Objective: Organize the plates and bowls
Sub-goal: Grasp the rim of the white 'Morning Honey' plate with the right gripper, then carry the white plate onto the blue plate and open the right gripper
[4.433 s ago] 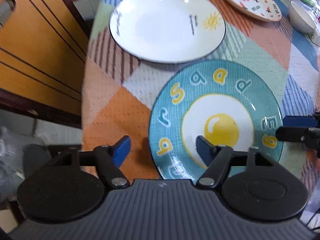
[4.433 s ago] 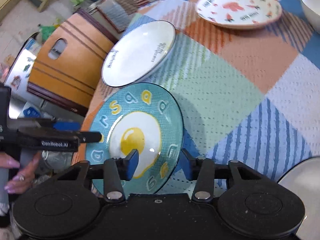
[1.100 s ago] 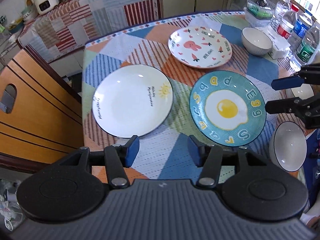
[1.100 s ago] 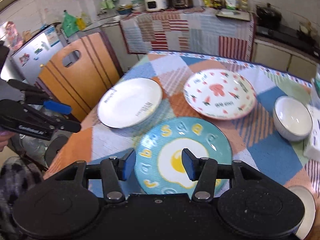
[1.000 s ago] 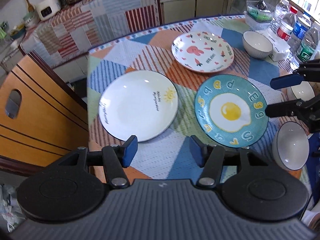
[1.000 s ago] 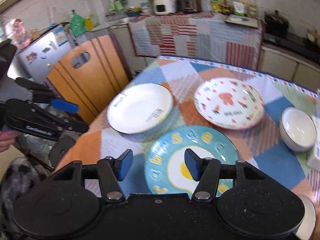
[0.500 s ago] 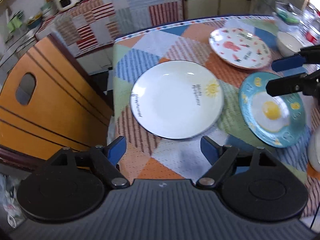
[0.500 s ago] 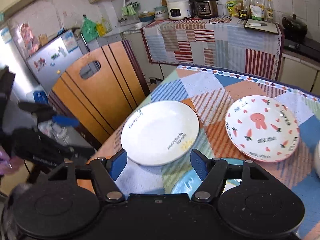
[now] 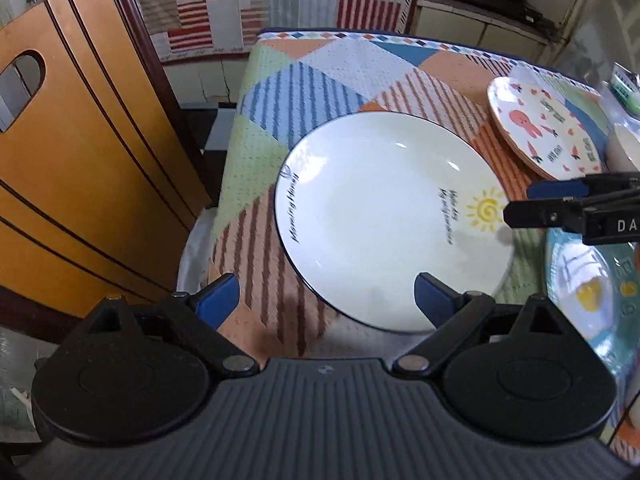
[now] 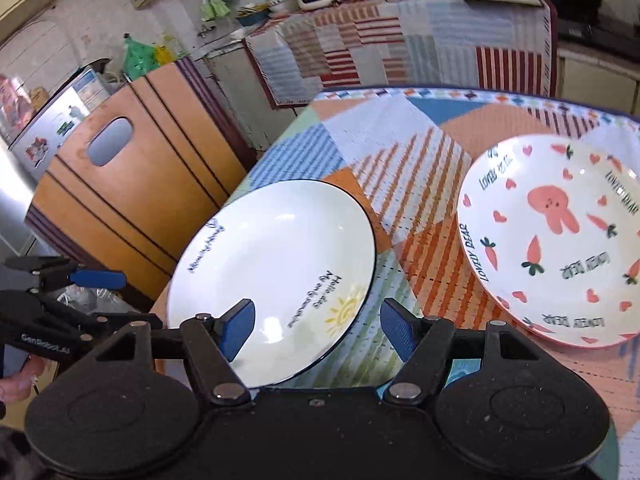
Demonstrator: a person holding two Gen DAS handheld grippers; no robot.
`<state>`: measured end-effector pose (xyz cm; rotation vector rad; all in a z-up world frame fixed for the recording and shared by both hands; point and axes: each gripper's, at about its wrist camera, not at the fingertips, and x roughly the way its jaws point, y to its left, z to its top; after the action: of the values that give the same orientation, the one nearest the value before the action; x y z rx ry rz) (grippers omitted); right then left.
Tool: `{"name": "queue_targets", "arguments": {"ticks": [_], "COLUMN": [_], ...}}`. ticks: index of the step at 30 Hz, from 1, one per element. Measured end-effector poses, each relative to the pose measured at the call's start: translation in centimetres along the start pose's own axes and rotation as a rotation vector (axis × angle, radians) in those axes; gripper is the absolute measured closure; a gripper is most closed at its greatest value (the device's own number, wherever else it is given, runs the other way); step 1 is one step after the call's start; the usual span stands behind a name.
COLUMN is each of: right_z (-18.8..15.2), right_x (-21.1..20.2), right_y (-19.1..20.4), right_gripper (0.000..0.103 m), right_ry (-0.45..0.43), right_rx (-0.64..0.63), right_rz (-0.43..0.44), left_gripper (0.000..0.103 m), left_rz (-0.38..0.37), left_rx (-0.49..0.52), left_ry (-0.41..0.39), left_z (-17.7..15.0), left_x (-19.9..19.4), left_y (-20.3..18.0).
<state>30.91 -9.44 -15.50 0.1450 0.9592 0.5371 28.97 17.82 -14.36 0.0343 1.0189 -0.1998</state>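
While its jaws are opening with nothing between them, the left gripper (image 9: 326, 300) hangs over the white sun plate's (image 9: 384, 224) near rim | right gripper (image 10: 318, 332) parted, empty, over that plate's sun side | beyond: rabbit plate (image 10: 560, 240), cut off right | egg plate (image 9: 588, 288) blurred, half hidden.

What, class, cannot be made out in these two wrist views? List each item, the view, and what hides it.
1. Egg plate: left wrist view, cut off by the right edge, blurred, partly behind the right gripper.
2. Bowl: left wrist view, only a sliver at the right edge.
3. White plate: right wrist view, near rim hidden by the gripper body.
4. Rabbit plate: right wrist view, right side cut off.
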Motion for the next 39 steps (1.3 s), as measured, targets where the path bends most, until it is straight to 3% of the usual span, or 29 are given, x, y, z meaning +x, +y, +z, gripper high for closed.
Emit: {"name": "queue_targets", "arguments": {"ticks": [7, 9, 12, 13, 14, 15, 19, 21, 26, 32, 39], "right_z": [0.3, 0.5, 0.6, 0.6, 0.5, 0.4, 0.0, 0.0, 0.0, -0.5, -1.0], "right_x": [2.2, 2.9, 3.8, 4.1, 4.5, 4.5, 4.5, 4.6, 4.7, 4.1, 3.3], "right_y": [-1.1, -1.1, -1.2, -1.2, -1.3, -1.5, -1.5, -1.7, -2.5, -1.6, 0.3], "right_gripper": [0.034, 0.047, 0.066, 0.08, 0.08, 0.08, 0.081, 0.081, 0.083, 0.082, 0.081], "right_ry": [0.002, 0.021, 0.055, 0.083, 0.113, 0.11, 0.099, 0.095, 0.087, 0.084, 0.097], "right_rx": [0.003, 0.0, 0.002, 0.003, 0.013, 0.042, 0.08, 0.09, 0.116, 0.045, -0.026], "right_rz": [-0.005, -0.001, 0.0, -0.008, -0.014, -0.008, -0.008, -0.002, 0.027, 0.034, 0.048], "left_gripper": [0.011, 0.013, 0.023, 0.026, 0.032, 0.046, 0.069, 0.075, 0.075, 0.075, 0.071], "left_rz": [-0.034, -0.041, -0.05, -0.057, -0.065, -0.07, -0.069, -0.1, -0.078, 0.001, 0.024], "left_rx": [-0.035, -0.05, -0.083, -0.099, -0.114, -0.126, -0.133, -0.153, -0.166, -0.159, -0.16], "left_ry": [0.006, 0.01, 0.031, 0.044, 0.055, 0.066, 0.071, 0.069, 0.042, 0.008, 0.031], "left_z": [0.9, 1.0, 0.9, 0.8, 0.7, 0.5, 0.2, 0.2, -0.2, -0.5, -1.1], "left_x": [1.8, 2.3, 3.1, 3.3, 3.6, 4.0, 4.9, 5.0, 4.8, 3.9, 2.9], "left_y": [1.0, 1.2, 1.6, 1.7, 1.9, 2.0, 2.0, 2.0, 1.7, 1.0, 1.1]}}
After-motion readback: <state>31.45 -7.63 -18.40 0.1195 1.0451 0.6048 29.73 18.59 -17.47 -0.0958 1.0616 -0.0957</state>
